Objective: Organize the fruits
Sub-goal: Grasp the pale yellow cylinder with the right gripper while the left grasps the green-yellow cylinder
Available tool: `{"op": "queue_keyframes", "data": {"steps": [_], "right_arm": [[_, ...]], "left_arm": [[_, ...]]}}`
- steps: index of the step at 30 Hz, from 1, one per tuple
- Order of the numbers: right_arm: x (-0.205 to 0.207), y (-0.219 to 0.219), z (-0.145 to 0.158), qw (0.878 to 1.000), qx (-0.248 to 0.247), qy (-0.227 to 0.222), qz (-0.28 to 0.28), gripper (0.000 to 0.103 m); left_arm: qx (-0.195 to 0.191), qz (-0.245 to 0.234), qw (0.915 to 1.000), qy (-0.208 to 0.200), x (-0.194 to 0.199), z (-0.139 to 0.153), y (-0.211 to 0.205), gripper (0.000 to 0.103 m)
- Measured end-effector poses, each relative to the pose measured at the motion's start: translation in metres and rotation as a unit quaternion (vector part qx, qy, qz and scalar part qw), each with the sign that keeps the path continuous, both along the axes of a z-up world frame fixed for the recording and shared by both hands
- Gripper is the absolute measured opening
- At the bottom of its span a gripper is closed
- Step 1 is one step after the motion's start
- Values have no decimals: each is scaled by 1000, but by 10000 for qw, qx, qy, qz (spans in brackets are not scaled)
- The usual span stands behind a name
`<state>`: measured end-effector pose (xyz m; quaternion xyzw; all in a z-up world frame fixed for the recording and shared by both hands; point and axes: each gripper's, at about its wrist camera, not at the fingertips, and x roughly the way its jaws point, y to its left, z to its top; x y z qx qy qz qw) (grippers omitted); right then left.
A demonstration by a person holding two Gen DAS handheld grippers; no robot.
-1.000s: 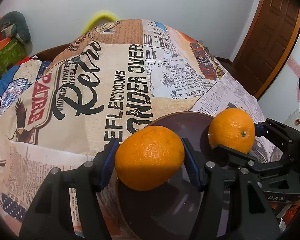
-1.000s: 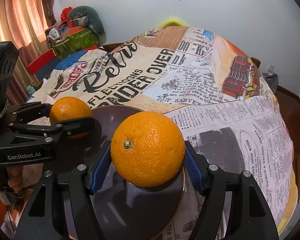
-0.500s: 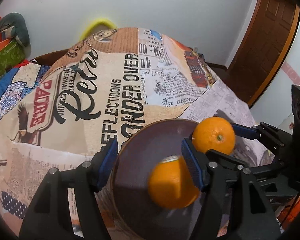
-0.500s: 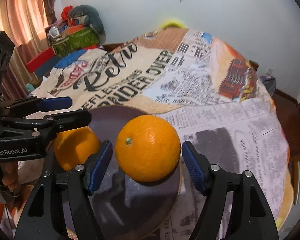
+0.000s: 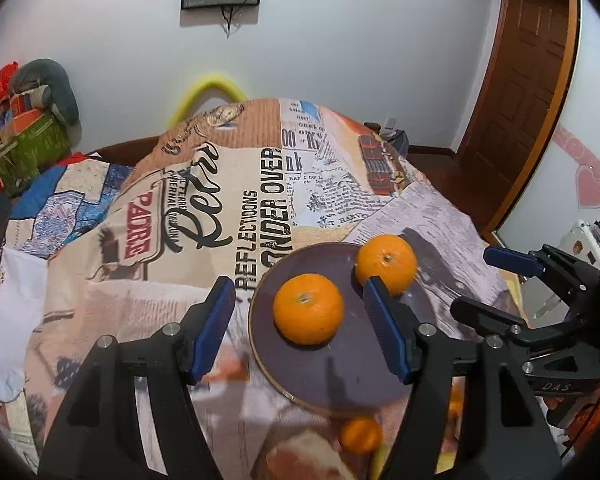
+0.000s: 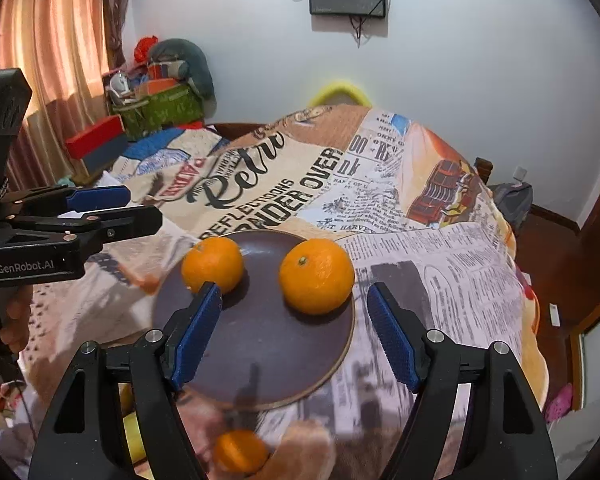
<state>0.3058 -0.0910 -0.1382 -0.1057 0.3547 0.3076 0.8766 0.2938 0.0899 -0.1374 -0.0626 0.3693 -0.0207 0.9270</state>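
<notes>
Two oranges lie on a dark brown round plate (image 5: 352, 376) on the printed cloth. In the left wrist view the nearer orange (image 5: 308, 309) sits mid-plate and the other orange (image 5: 386, 264) at the far rim. The right wrist view shows the plate (image 6: 260, 360) with one orange (image 6: 213, 265) at the left and one orange (image 6: 317, 277) at the right. My left gripper (image 5: 300, 332) is open and empty above the plate. My right gripper (image 6: 294, 338) is open and empty above the plate. Each gripper shows in the other's view, the right (image 5: 500, 280) and the left (image 6: 108, 208).
A smaller orange fruit (image 5: 360, 435) lies near the plate's front edge, also in the right wrist view (image 6: 240, 456), beside a yellow fruit (image 6: 134, 436). The newspaper-print cloth (image 5: 220, 208) covers the table. Boxes and clutter (image 6: 156, 104) stand at the back left.
Both grippers opened and let their oranges drop onto the plate. Both then drew up and back, so the plate and oranges look smaller.
</notes>
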Motion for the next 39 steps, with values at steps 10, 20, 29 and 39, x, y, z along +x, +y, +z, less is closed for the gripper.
{"op": "queue_keyframes", "data": {"steps": [10,20,29,39], "right_arm": [[-68,-23,13,9998,62,-182,45,74],[-111,-36,-13,9999,-60,82,-49,75],[-127,-44,-51,9982,-371,466,-84,75],[-128,-50,-80,9944,-88,1040,-150,74]], "left_arm": [[16,27,9998,-174,-78,13,-9,74],[69,52,9992,403,-124,-33,-16,74],[-51,9,9967,812,-147,-68,-24,69],[-224,-354,9954,865,-148,-71,-49,50]]}}
